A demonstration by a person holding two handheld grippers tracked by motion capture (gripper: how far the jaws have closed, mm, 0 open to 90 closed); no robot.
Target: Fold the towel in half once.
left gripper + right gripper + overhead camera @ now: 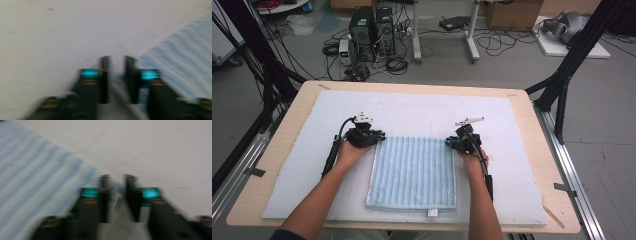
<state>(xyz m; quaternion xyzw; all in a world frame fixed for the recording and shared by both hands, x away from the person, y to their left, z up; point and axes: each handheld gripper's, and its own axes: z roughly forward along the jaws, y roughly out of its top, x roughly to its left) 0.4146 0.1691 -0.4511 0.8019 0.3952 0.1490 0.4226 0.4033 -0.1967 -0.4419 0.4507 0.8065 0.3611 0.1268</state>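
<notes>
Blue-and-white striped terry, a folded towel (pixel 413 172), lies flat on the pale foam mat (pixel 422 112) that covers your wooden table (pixel 532 130), nearer your edge than the far one. From the high view, your left gripper (pixel 379 136) sits at the towel's far left corner and your right gripper (pixel 448 142) at its far right corner, both low on the cloth, your forearms running in along the towel's two side edges. In the left gripper view, which is blurred, the two black jaws stand narrow with a strip of the towel's (pixel 180 65) corner edge running up between them, the striped field spreading away to the right and bare mat (pixel 50 37) to the left; your left gripper (pixel 117 60) is clamped on that corner. In the right gripper view, equally blurred, your right gripper (pixel 117 178) has its jaws drawn close on the towel's (pixel 35 170) corner, a dark fleck of fabric pinched at the tips, mat (pixel 162 150) beyond.
</notes>
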